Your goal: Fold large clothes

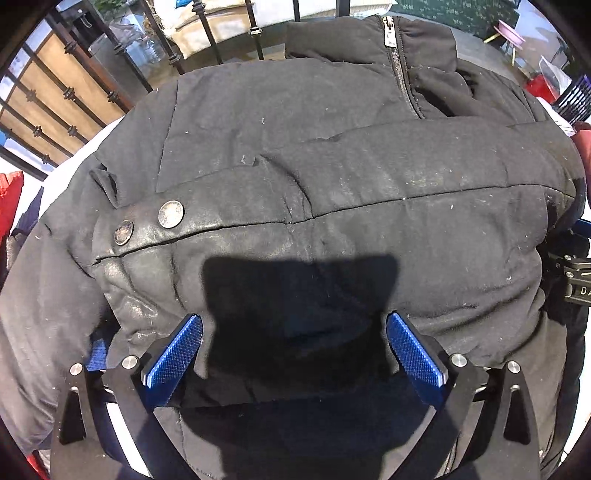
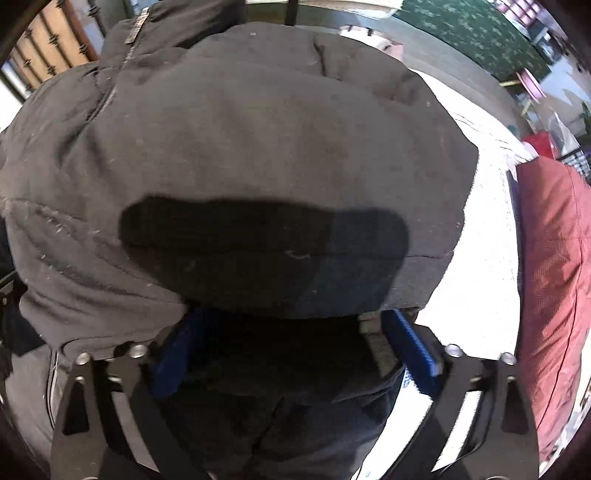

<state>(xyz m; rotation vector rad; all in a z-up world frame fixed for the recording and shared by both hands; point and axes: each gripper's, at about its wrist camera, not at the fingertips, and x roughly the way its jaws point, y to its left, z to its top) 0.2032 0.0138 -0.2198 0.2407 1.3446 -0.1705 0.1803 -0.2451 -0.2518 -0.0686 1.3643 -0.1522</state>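
Note:
A black padded jacket [image 1: 332, 184] fills the left wrist view, with two metal snap buttons [image 1: 170, 214] on its flap and a zipper [image 1: 397, 62] at the far top. It lies on a white surface [image 2: 480, 266]. My left gripper [image 1: 293, 328] is open, its blue pads [image 1: 413, 350] spread wide with a thick fold of the jacket between them. The jacket [image 2: 258, 129] also fills the right wrist view. My right gripper [image 2: 295, 332] is open wide, its blue pads [image 2: 413, 347] on either side of the jacket's near edge, which bulges over the fingertips.
A black iron railing [image 1: 74, 96] stands at the far left. A red garment [image 2: 554, 258] lies to the right on the white surface. More red cloth [image 1: 9, 199] shows at the left edge. A green patterned rug [image 2: 472, 33] lies beyond.

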